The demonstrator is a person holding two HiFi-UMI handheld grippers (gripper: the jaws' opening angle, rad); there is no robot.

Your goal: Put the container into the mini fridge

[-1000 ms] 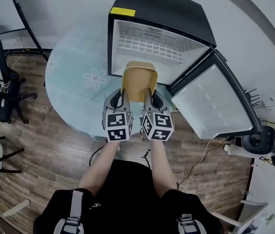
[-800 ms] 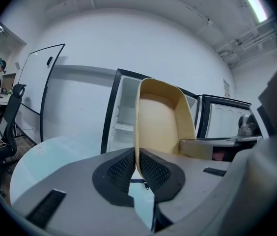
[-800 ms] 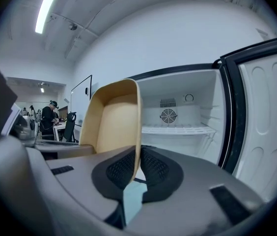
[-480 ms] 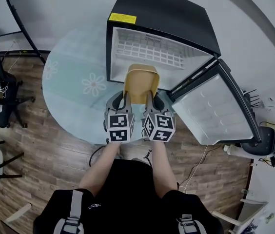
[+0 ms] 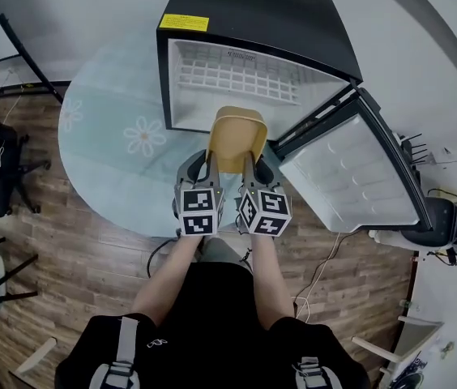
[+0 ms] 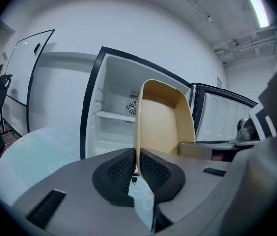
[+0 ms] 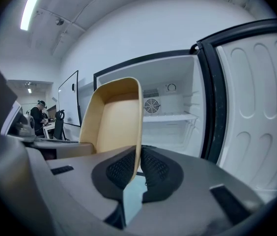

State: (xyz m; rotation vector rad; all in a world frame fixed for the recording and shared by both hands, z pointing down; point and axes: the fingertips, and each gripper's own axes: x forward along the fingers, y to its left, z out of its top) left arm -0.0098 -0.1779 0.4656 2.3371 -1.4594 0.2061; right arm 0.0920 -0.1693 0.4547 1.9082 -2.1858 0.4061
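Head view: the tan container (image 5: pixel 237 136) is held off the counter (image 5: pixel 107 160) just before the open mini fridge (image 5: pixel 253 23), which stands at the counter's far right edge with its door (image 5: pixel 350 177) swung out right; the left claw (image 5: pixel 210 159) and right claw (image 5: pixel 249 159) sit side by side at the container's near end. Left gripper view: the jaws are pinched tight on the container's left wall, with a white fridge shelf (image 6: pixel 116 116) beyond. Right gripper view: the jaws are clamped on its right wall, with the open door at right.
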